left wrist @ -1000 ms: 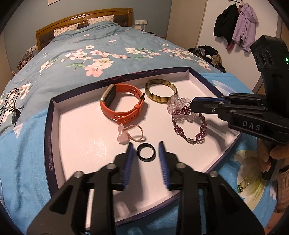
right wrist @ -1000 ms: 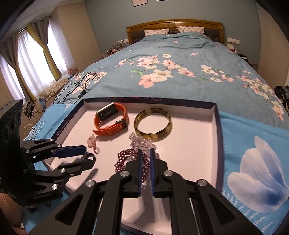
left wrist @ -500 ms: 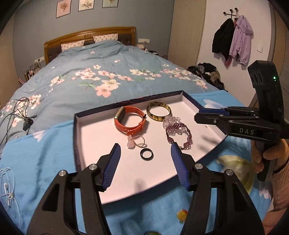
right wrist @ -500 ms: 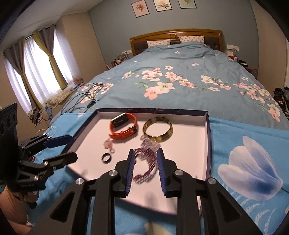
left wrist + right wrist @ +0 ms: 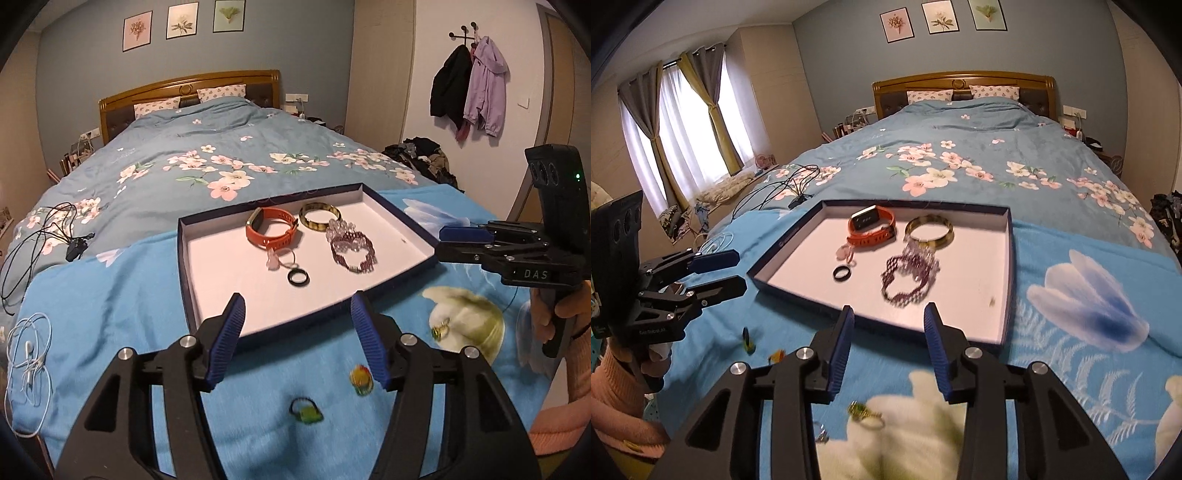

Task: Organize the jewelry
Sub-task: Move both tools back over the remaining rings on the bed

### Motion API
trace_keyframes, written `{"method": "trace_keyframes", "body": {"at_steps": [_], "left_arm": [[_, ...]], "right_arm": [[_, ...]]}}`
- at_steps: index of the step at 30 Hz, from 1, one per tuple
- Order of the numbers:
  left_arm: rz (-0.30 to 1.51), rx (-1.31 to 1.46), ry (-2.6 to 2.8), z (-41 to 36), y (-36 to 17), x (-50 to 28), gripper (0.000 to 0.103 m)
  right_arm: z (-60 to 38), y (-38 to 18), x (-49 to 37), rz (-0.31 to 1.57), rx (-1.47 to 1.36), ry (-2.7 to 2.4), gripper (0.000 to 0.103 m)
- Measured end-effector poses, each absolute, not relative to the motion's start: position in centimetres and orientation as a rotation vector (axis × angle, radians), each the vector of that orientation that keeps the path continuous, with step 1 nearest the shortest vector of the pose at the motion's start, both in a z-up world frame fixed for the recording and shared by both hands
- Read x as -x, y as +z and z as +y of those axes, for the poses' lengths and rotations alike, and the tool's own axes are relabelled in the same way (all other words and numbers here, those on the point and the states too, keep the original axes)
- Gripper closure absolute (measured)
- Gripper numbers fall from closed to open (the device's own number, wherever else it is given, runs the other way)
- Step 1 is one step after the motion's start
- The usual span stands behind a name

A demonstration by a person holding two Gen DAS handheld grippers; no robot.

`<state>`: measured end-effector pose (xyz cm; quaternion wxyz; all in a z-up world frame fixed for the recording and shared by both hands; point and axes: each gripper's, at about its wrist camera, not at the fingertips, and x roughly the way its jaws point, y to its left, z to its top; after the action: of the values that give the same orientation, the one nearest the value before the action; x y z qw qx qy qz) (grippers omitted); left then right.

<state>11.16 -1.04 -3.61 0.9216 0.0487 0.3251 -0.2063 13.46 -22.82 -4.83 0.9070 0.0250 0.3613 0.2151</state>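
Both claws hang wide and empty over the bed. Just below the left claw (image 5: 297,343) lies a green ring (image 5: 306,411); beneath the right claw (image 5: 888,347) a gold ring (image 5: 866,411). Ahead, the tray (image 5: 183,258) holds the rest. The rings look light, stiff and slippery: pinch across the band

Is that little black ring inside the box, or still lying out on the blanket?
Inside. The black ring lies flat on the white floor of the shallow box, just in front of the pink charm ring, with no gripper touching it.
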Motion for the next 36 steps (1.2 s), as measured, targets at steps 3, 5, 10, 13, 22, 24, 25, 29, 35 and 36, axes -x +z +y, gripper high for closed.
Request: {"method": "trace_keyframes", "body": {"at_steps": [3,5,10,13,22,24,25,29,35,36], "left_arm": [[0.663,-0.107,-0.411,-1.0,-3.9,-10.1,0.043],[0.664,-0.100,-0.415,-0.9,-4.1,-9.7,0.043],[0.668,-0.128,-0.422,-1.4,-4.8,-8.1,0.043],[0.678,-0.125,-0.458,-1.9,-5.5,-7.1,0.043],[0.723,-0.153,-0.511,-3.7,-7.2,-6.4,0.045],[0.732,-0.152,-0.522,-4.2,-7.3,-6.5,0.045],[0.744,-0.155,-0.526,-4.4,-7.5,-6.7,0.045],[0.785,-0.157,-0.531,-5.2,-8.2,-7.6,0.049],[0.840,-0.120,-0.542,-5.5,-9.1,-8.9,0.052],[0.847,-0.116,-0.542,-5.5,-9.1,-9.1,0.053]], "right_arm": [[-22.6,-5.5,-12.5,0.757,-0.041,0.442,0.065],[-22.6,-5.8,-11.9,0.764,-0.042,0.445,0.064],[-22.8,-6.9,-10.9,0.798,-0.051,0.446,0.064],[-22.8,-7.9,-10.5,0.827,-0.056,0.446,0.064],[-22.3,-9.0,-9.8,0.854,-0.068,0.462,0.064],[-22.2,-9.1,-9.8,0.860,-0.065,0.463,0.064],[-22.1,-9.1,-9.8,0.860,-0.065,0.463,0.064],[-21.9,-9.4,-10.1,0.878,-0.057,0.465,0.064],[-21.4,-9.7,-10.3,0.898,-0.044,0.467,0.064],[-21.3,-9.7,-10.4,0.901,-0.044,0.468,0.064]]}}
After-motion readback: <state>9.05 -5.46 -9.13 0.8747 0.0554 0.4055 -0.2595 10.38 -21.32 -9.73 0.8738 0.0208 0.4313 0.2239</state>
